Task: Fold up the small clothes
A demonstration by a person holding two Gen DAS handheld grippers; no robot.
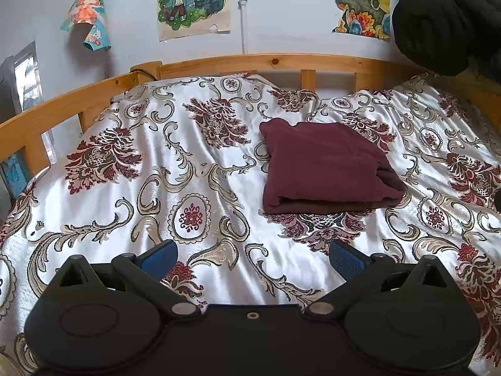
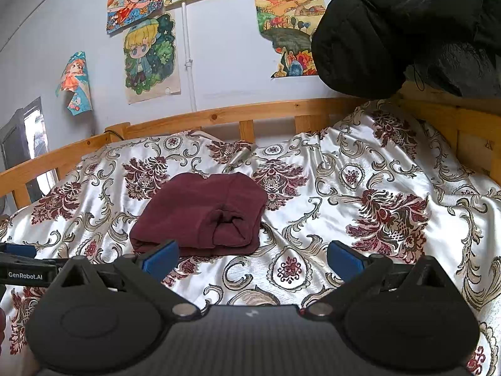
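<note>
A dark red garment (image 1: 325, 169) lies folded into a thick rectangle on the patterned bedspread (image 1: 194, 163), a little right of the middle of the bed. My left gripper (image 1: 252, 258) hovers open in front of it, nothing between its blue pads (image 1: 158, 258). In the right wrist view the same folded garment (image 2: 203, 213) lies ahead and to the left. My right gripper (image 2: 252, 258) is open and empty too, its left pad (image 2: 161, 260) just short of the garment's near edge. The tip of the left gripper (image 2: 18, 261) shows at the left edge there.
A wooden bed rail (image 1: 250, 62) runs along the far side and the left end. A black padded jacket (image 2: 407, 31) hangs over the right end of the bed. Drawings (image 1: 192, 0) are stuck on the white wall behind.
</note>
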